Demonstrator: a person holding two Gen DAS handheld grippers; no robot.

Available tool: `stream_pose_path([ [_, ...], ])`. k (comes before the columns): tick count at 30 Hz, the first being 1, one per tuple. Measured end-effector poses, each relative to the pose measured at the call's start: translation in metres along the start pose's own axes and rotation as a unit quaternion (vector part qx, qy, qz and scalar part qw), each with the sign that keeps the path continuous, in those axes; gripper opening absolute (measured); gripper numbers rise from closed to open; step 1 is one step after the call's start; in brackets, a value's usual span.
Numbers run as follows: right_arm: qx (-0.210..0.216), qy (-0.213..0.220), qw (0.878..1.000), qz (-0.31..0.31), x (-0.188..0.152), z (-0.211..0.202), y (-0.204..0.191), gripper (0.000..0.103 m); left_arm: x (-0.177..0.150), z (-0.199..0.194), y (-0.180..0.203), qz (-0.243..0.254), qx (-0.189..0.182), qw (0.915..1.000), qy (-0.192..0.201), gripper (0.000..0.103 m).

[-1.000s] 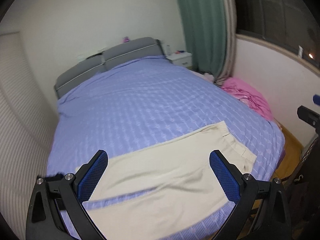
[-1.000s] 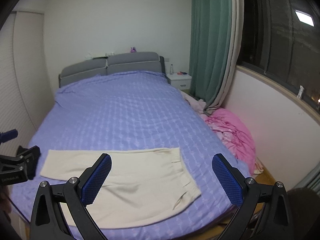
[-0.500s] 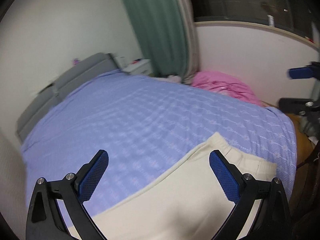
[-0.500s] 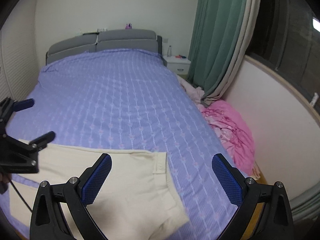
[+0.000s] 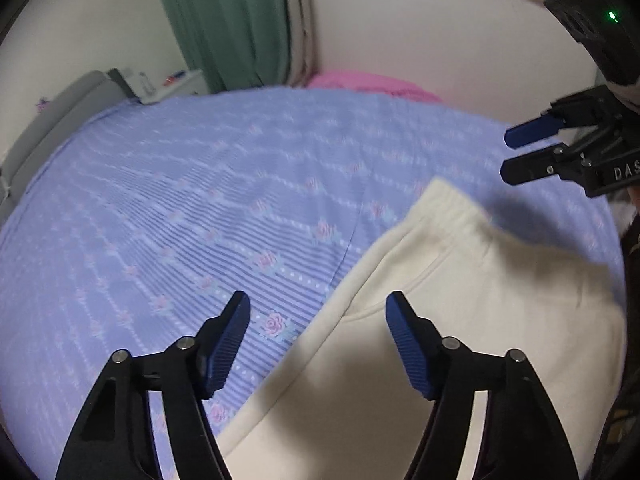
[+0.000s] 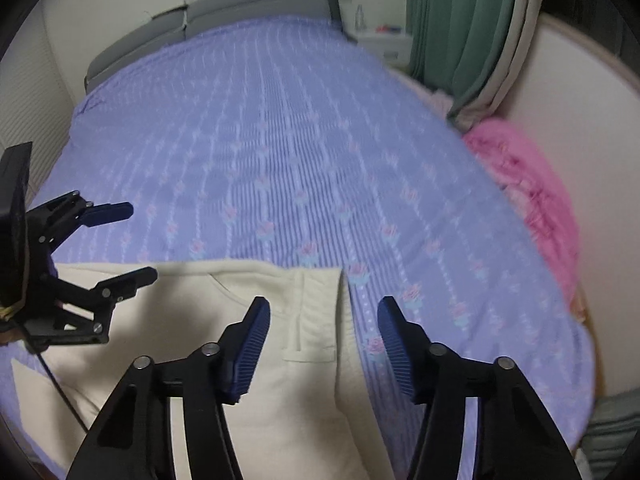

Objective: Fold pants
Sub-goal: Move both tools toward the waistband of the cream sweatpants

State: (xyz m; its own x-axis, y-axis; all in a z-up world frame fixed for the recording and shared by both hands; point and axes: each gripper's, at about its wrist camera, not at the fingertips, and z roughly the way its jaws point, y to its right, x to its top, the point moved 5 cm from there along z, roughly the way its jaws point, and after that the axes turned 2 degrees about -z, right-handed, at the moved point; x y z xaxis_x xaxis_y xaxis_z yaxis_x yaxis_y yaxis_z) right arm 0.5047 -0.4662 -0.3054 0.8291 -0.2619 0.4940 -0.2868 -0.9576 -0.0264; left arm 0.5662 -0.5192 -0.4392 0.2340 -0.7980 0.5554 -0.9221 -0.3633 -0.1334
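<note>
Right wrist view first: right gripper [image 6: 324, 312] pointed steeply down, jaws closing, blue pads straddling the waistband end of the cream pants [image 6: 256, 360] without yet pressing on the cloth; left pad over the fabric near the belt loop, right pad over the lilac rose-print bedspread [image 6: 280, 128] just past the waistband edge. Left gripper [image 6: 132, 248] at 9 o'clock, over the far long edge of the same garment.

Left wrist view next: left gripper [image 5: 318, 312] also closing, nothing pinched; far long edge of the pants [image 5: 460, 300] running diagonally between the pads, from 7 o'clock up toward 1 o'clock, left pad over the bedspread [image 5: 200, 184], right pad over cream cloth. Right gripper [image 5: 528, 152] at 2 o'clock, beyond the waistband.

Long axis of the pants across the foot of the bed, waistband toward the right hand, legs trailing off past the left. Right nearer the waistband, left nearer mid-leg. Likely next: pinch of that far edge by both.

Readable writing: only "DAS" in white on the right gripper's black body, rest cut off. Pink bedding [image 6: 536, 196] at 3 o'clock, well apart.
</note>
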Motion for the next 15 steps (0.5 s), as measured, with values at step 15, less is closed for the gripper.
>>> stream_pose_path([
  [15, 0.066, -0.074, 0.995, 0.013, 0.002, 0.089, 0.009, 0.033, -0.015, 0.07, -0.006, 0.009, -0.055, 0.9961, -0.068, 0.061],
])
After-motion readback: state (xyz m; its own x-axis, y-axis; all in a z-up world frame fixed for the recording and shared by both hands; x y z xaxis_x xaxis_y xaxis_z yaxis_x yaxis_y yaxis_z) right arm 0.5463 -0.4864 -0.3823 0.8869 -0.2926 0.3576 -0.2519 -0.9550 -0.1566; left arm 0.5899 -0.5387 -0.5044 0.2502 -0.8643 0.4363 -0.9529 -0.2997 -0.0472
